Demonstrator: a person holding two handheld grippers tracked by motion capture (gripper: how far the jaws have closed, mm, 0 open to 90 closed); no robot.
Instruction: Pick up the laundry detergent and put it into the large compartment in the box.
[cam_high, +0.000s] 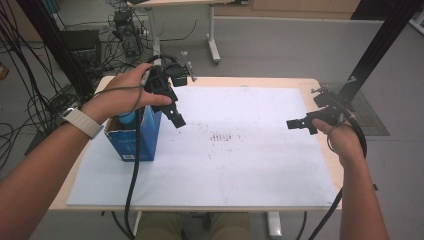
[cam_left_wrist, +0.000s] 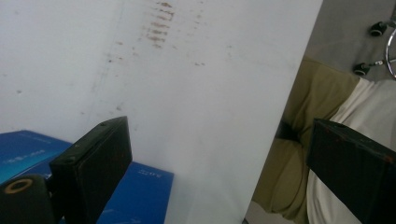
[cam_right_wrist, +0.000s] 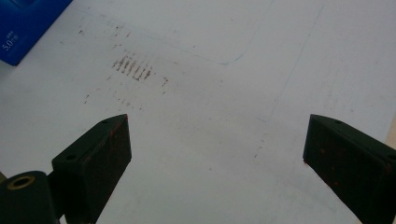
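Note:
An open blue cardboard box (cam_high: 132, 142) stands upright on the left part of the white sheet (cam_high: 240, 165), with a light blue item (cam_high: 127, 118) poking out of its top. My left gripper (cam_high: 175, 117) hovers just right of the box's top edge, pointing down and to the right. In the left gripper view, my left gripper (cam_left_wrist: 217, 128) is open with nothing between the jaws, and the box (cam_left_wrist: 140, 191) lies below it. My right gripper (cam_high: 300, 124) is held near the table's right edge, pointing left. In the right gripper view, my right gripper (cam_right_wrist: 217, 121) is open over bare sheet.
Brownish scuff marks (cam_high: 222, 137) dot the middle of the sheet. A black clamp (cam_high: 182, 70) sits at the table's far edge. A black frame post (cam_high: 370, 55) rises at the right behind my right hand. Cables trail from both grippers off the near edge.

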